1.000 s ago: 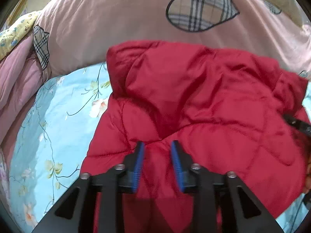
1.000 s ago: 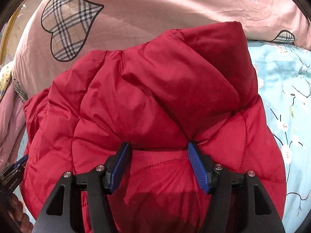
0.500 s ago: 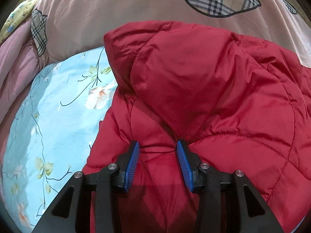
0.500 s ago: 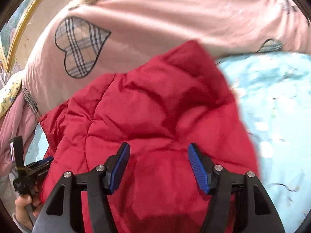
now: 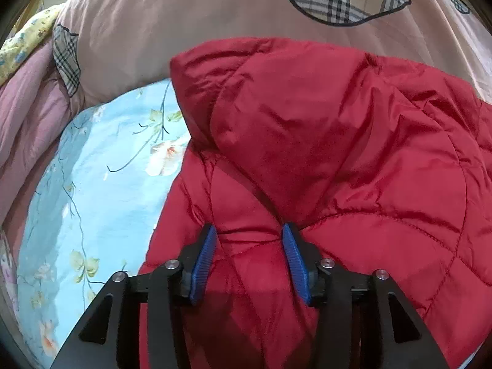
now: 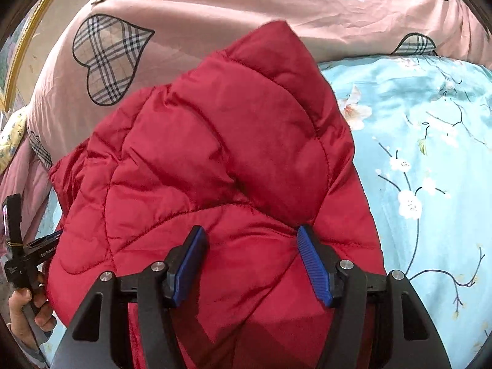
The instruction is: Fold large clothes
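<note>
On the bed: a light-blue floral sheet [image 6: 430, 160] covers the mattress, pink duvet with plaid hearts [image 5: 215, 15] heaped at the far end.
Jacket: red quilted puffer [image 5: 338, 153] lies folded on the sheet, far edge up against the duvet.
Left gripper [image 5: 249, 236]: blue pads straddling a jacket fold, jaws opening, not pinching.
Right gripper [image 6: 250, 236]: jaws wide apart over the jacket, gripping nothing.
Hand [image 6: 21, 310]: at the right view's edge, holding the other gripper.

Small white lettering runs along the black body of the left tongs [image 6: 29, 253] in the right wrist view, too tiny to read; nothing else carries text.
</note>
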Demonstrator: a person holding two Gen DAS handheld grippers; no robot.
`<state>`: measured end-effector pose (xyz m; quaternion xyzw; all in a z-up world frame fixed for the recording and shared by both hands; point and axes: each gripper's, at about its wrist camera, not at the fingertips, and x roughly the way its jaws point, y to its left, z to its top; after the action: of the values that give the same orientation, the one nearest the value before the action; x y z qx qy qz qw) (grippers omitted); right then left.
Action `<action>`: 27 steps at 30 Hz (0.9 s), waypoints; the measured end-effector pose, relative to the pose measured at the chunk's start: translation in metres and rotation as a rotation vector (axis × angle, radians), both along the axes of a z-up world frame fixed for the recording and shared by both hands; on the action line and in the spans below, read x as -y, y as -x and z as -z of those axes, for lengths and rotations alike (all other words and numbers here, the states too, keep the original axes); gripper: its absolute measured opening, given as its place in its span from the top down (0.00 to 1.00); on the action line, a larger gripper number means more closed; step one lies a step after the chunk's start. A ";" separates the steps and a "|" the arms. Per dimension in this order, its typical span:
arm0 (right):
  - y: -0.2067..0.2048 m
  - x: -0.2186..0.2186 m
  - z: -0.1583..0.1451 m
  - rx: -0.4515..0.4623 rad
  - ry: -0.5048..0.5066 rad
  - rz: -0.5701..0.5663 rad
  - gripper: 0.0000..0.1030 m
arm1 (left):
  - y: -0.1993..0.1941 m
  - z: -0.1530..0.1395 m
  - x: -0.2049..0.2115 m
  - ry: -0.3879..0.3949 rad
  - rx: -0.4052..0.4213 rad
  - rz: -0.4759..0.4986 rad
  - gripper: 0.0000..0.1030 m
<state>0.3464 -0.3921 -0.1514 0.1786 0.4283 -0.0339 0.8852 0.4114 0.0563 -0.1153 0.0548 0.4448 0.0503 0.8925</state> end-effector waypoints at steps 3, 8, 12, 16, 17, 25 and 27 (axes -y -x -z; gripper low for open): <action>0.009 0.004 -0.011 0.006 -0.010 0.018 0.38 | 0.008 -0.005 -0.003 -0.003 0.009 -0.005 0.47; 0.017 0.009 -0.025 0.015 -0.044 0.029 0.38 | 0.020 -0.018 -0.010 0.016 0.024 -0.011 0.31; 0.024 0.013 -0.030 0.009 -0.052 0.033 0.38 | 0.036 -0.030 -0.016 0.042 0.061 -0.006 0.23; 0.029 0.015 -0.033 0.013 -0.055 0.040 0.38 | 0.049 -0.036 -0.027 0.077 0.077 0.002 0.17; 0.031 0.016 -0.033 0.015 -0.058 0.041 0.38 | 0.053 -0.037 -0.030 0.082 0.082 0.005 0.16; 0.044 0.024 -0.037 0.016 -0.060 0.045 0.32 | 0.056 -0.031 -0.054 0.101 0.076 -0.013 0.12; 0.045 0.027 -0.037 0.014 -0.062 0.050 0.32 | 0.055 -0.030 -0.059 0.111 0.073 -0.019 0.12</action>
<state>0.3018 -0.4186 -0.1140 0.2169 0.4184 -0.0417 0.8810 0.3565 0.1149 -0.0850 -0.0009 0.4144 0.0361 0.9094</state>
